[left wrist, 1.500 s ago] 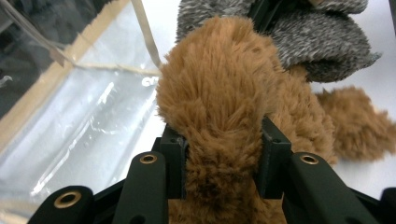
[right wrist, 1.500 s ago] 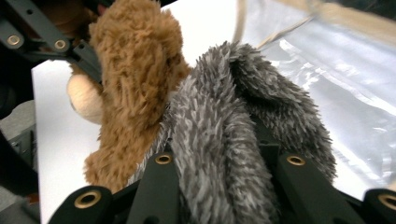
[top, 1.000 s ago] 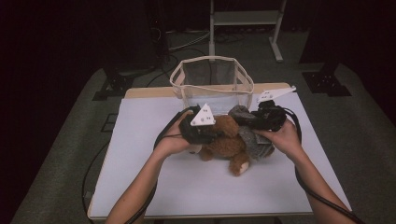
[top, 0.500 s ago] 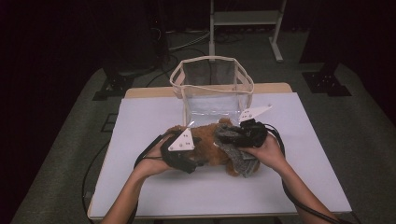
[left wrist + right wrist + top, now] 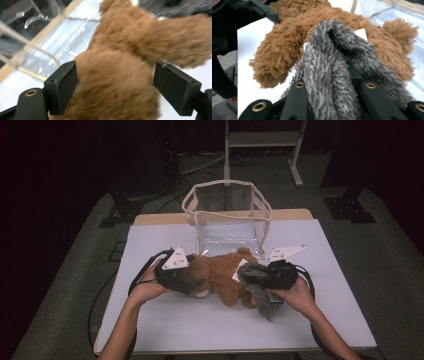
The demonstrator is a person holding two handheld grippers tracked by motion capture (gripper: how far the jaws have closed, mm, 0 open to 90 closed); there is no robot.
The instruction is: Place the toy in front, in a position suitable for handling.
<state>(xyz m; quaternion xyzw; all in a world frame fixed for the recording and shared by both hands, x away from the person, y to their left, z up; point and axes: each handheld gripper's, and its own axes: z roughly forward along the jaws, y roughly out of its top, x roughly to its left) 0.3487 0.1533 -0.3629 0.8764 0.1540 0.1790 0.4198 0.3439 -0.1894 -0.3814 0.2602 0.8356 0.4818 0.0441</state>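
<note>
Brown plush bear [image 5: 220,277] lies on the counter [image 5: 165,320] before the clear bag [image 5: 227,215]; my left fingers [image 5: 62,87], just opening, straddle it unpressed, right fingers [image 5: 298,100] clamp grey fur [image 5: 329,75], so I'd lift evenly.

Light falls from above onto the white table [image 5: 165,325], bright against a room that sinks into near black all around. The high view is soft and a bit grainy. In the left gripper view the brown plush bear [image 5: 117,85] is smeared, out of focus up close, while glare streaks the clear bag [image 5: 57,47].
</note>
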